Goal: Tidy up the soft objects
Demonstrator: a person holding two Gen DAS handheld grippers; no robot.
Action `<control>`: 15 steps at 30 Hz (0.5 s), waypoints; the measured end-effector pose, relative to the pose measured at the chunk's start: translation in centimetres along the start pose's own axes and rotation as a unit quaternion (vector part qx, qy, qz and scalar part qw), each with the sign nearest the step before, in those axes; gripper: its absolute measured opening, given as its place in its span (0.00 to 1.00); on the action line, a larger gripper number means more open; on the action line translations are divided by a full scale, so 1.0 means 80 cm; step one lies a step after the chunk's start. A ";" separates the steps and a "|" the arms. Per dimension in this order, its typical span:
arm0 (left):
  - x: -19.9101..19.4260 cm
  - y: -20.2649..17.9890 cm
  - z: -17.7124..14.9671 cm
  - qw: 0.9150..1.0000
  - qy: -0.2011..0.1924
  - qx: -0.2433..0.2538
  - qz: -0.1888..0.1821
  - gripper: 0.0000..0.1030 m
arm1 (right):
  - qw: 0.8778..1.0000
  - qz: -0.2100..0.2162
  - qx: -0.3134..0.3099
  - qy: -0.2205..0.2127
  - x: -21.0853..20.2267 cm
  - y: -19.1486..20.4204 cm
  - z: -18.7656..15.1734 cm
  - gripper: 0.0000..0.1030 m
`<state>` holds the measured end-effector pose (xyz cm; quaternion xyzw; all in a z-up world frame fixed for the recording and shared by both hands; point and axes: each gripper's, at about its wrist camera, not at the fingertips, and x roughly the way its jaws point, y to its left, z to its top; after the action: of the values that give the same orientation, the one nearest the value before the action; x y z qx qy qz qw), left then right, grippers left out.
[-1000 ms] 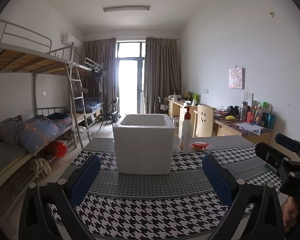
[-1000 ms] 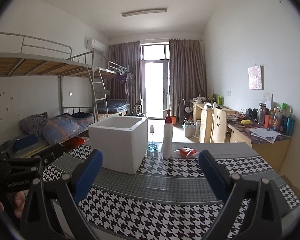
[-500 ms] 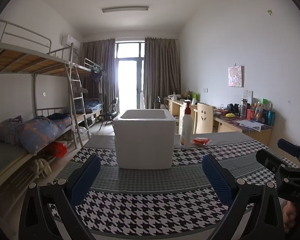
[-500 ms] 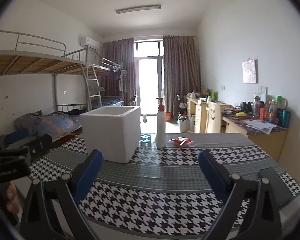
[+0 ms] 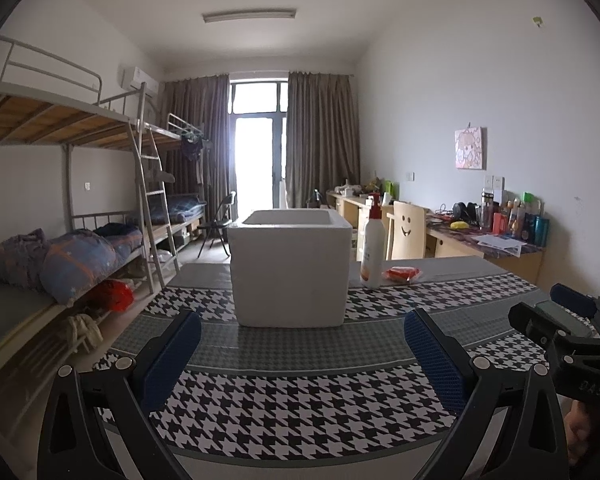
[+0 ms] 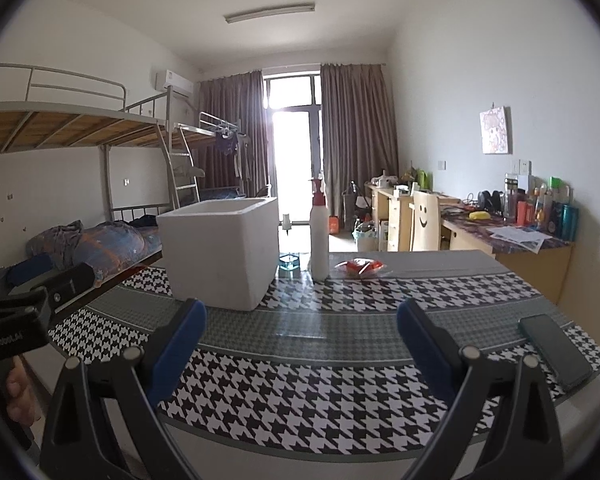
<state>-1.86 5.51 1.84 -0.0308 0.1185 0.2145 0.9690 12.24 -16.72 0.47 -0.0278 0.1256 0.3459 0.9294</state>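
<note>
A white foam box stands open-topped on the houndstooth table. To its right stands a white pump bottle, and beyond that lies a red soft packet. My left gripper is open near the table's front edge, well short of the box, with nothing between its fingers. My right gripper is open too and holds nothing. Each gripper shows at the edge of the other's view.
A dark phone lies at the table's right front. A small glass bottle sits behind the box. Bunk beds line the left wall. Desks with clutter and a smiley chair stand along the right.
Both grippers have dropped lower and drawn back slightly toward the table's front edge, so the box rim now sits nearer eye level. The phone has come into the right view. Jaws stay open.
</note>
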 end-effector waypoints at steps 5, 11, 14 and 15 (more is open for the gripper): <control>0.002 0.001 -0.004 1.000 0.004 0.002 -0.001 0.99 | 1.000 -0.005 -0.002 0.001 0.000 0.000 -0.001 0.95; 0.002 0.004 -0.006 1.000 0.007 0.001 -0.002 0.99 | 1.000 -0.005 0.001 0.002 -0.002 -0.003 -0.001 0.95; 0.003 0.005 -0.007 1.000 0.008 0.001 -0.002 0.99 | 1.000 -0.007 -0.002 0.004 -0.001 -0.001 -0.003 0.95; 0.003 0.005 -0.008 1.000 0.009 0.002 -0.002 0.99 | 1.000 -0.007 -0.002 0.004 -0.001 -0.002 -0.003 0.95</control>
<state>-1.92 5.92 1.15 -0.0311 0.1276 0.2118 0.9684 12.22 -16.90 0.26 -0.0315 0.1286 0.3392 0.9313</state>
